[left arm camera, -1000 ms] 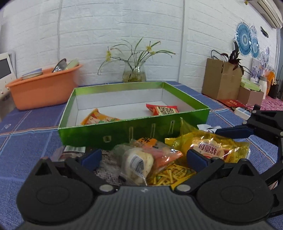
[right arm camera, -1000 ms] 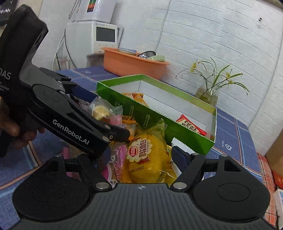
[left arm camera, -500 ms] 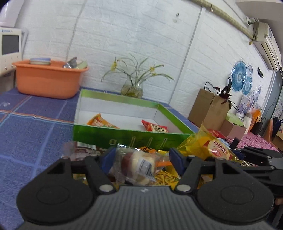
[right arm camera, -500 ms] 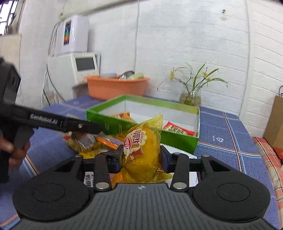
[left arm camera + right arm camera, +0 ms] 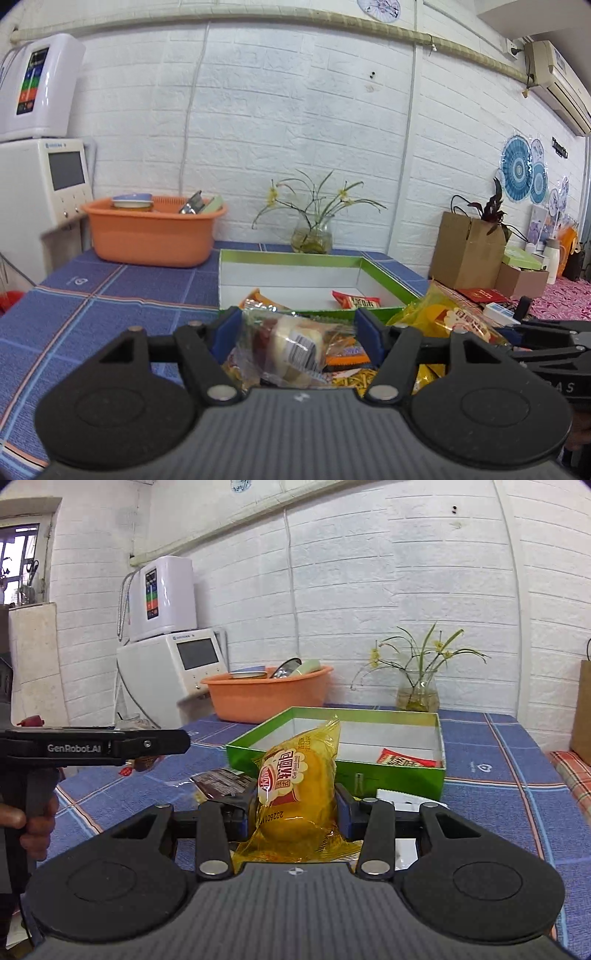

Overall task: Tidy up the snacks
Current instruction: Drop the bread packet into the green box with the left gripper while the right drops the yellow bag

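My left gripper point(image 5: 297, 326) is shut on a clear-wrapped pastry packet point(image 5: 291, 345), held above a heap of loose snacks point(image 5: 351, 376). My right gripper point(image 5: 293, 806) is shut on a yellow soft-bread packet point(image 5: 295, 786), lifted off the table; that packet also shows in the left wrist view as the yellow soft-bread packet point(image 5: 448, 321). Ahead stands the open green box point(image 5: 386, 278), seen too as the green box point(image 5: 391, 775), holding an orange snack point(image 5: 258, 301) and a red snack point(image 5: 354, 301). In the right wrist view the left gripper's body point(image 5: 96, 744) reaches in from the left.
An orange basin point(image 5: 151, 232) with dishes and a glass vase with flowers point(image 5: 312, 236) stand behind the box. A white appliance point(image 5: 40, 184) is at the far left. A dark snack packet point(image 5: 221, 781) and a white wrapper point(image 5: 397, 797) lie on the blue checked cloth point(image 5: 92, 295). Cardboard boxes point(image 5: 467, 254) sit at the right.
Both grippers have closed on their packets, the left on the pastry, the right on the yellow bread, and both have lifted them off the heap. The right gripper has rolled level.
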### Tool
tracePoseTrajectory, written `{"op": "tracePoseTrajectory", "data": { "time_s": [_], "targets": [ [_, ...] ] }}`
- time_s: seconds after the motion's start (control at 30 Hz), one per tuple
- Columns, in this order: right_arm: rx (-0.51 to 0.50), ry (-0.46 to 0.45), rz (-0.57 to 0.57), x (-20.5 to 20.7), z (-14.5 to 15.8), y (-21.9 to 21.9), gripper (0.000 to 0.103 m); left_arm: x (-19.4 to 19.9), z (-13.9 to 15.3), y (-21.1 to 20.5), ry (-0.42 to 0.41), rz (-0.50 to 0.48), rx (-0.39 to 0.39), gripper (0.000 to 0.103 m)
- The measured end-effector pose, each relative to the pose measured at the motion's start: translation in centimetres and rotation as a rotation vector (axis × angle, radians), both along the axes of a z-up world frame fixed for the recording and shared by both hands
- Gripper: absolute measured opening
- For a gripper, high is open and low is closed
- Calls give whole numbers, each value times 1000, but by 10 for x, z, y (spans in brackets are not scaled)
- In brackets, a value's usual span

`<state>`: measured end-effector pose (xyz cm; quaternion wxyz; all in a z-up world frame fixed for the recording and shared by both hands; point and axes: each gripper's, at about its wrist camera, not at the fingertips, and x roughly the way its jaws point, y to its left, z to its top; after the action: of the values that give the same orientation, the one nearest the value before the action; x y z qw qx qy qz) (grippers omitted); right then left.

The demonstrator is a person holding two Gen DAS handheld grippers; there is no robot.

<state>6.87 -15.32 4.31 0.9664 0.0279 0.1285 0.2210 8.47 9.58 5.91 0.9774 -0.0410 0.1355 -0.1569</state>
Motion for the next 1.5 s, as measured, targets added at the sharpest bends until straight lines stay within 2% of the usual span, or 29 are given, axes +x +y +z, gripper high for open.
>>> {"op": "tracePoseTrajectory", "data": {
  "time_s": [0.1,0.27,0.33,0.43,0.6,0.67,0.73,0.8,0.87,0.9,1.0,1.07,1.17,1.23,1.3,1.37,1.4,1.5],
  "targets": [
    [38,36,29,0,-3,-1,72,4,2,4,-1,29,9,66],
    [169,193,141,0,-17,-7,72,7,5,19,-3,92,9,66],
    [204,206,163,0,-18,-10,72,13,9,23,0,110,5,66],
    [243,155,130,6,-7,-17,72,32,23,21,-12,75,-4,66],
    [331,25,-62,32,20,-42,72,83,54,-15,-55,-23,-9,66],
    [388,5,-146,49,30,-54,72,105,60,-31,-62,-40,-18,66],
    [411,9,-180,68,37,-58,73,128,60,-45,-59,-31,-17,66],
    [414,31,-178,91,39,-54,73,150,52,-51,-28,-10,-48,66],
    [405,93,-143,120,34,-43,73,169,39,-53,13,-2,-83,66],
    [407,124,-134,132,30,-37,73,179,33,-56,44,-3,-60,66],
    [443,165,-169,157,16,-21,73,195,18,-61,58,35,3,66],
    [384,173,-223,169,12,-9,73,201,10,-60,73,45,22,66],
    [294,110,-313,174,10,1,73,210,0,-61,92,65,51,66],
    [231,113,-295,176,6,4,74,215,-6,-60,114,67,60,68],
    [214,123,-296,180,0,3,77,219,-11,-61,124,75,75,69],
    [276,143,-307,182,-2,-3,90,220,-14,-61,133,77,81,73],
    [318,160,-300,184,-2,-7,102,221,-14,-61,136,78,82,74],
    [376,182,-273,180,3,-15,103,218,-10,-60,124,83,100,78]
  ]
}}
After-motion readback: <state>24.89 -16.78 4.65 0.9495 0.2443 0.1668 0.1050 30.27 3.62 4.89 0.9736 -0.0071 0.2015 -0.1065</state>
